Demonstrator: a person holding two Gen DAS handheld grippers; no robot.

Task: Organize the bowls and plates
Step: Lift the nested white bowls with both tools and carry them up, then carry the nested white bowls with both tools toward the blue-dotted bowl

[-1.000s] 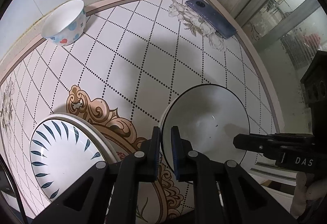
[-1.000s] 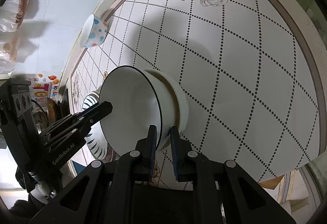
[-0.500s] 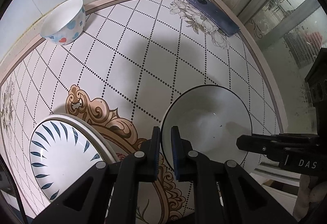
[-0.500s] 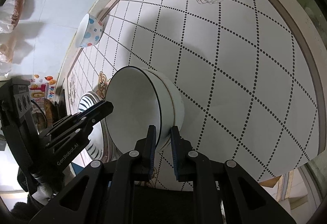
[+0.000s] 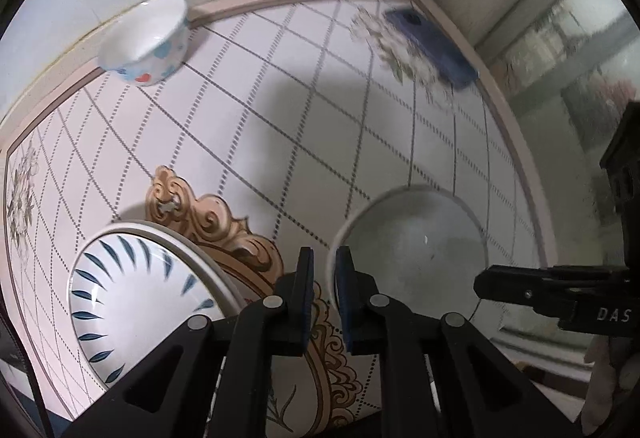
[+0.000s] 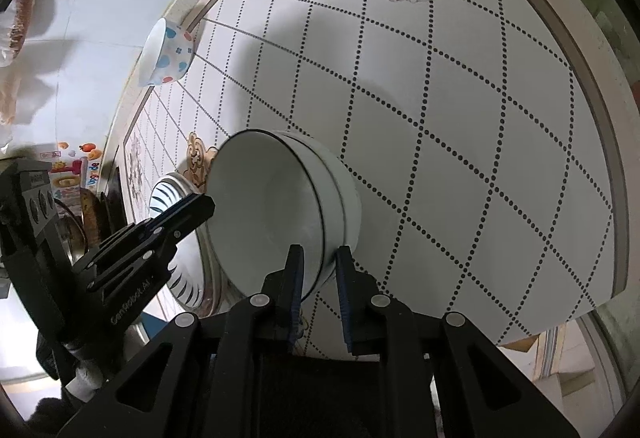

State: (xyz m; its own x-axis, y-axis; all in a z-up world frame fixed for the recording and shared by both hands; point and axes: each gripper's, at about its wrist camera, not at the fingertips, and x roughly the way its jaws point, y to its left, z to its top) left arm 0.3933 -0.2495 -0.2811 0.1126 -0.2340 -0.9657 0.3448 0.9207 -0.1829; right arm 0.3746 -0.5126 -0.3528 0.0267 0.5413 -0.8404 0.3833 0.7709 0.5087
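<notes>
White porcelain sits between my two tools: a plain bowl with a thin dark rim line [image 6: 276, 210], nested in a second bowl of the same kind [image 6: 348, 194], both resting on the tiled tabletop [image 6: 460, 126]. My right gripper [image 6: 318, 270] straddles the near rim of the stacked pair and its jaws are opening, so the blue pads stand just off the porcelain on either side with the rim between them. My left gripper [image 5: 322, 274] is down at the opposite edge; its pads are drawn close together with only a narrow slit between them, and the rim runs just beside the right pad [image 5: 345, 278] rather than between the two, so it grips nothing that I can see. In the right wrist view its black fingers [image 6: 188, 212] reach to the bowl's far rim. Just beside the stack on my left lies a plate with blue leaf strokes [image 5: 132, 302], on a wider white plate [image 5: 188, 242]. Well apart, by the wall, stands a small bowl with blue and red spots [image 5: 148, 38]. A dark blue phone [image 5: 432, 46] lies in the far corner over a printed flower
</notes>
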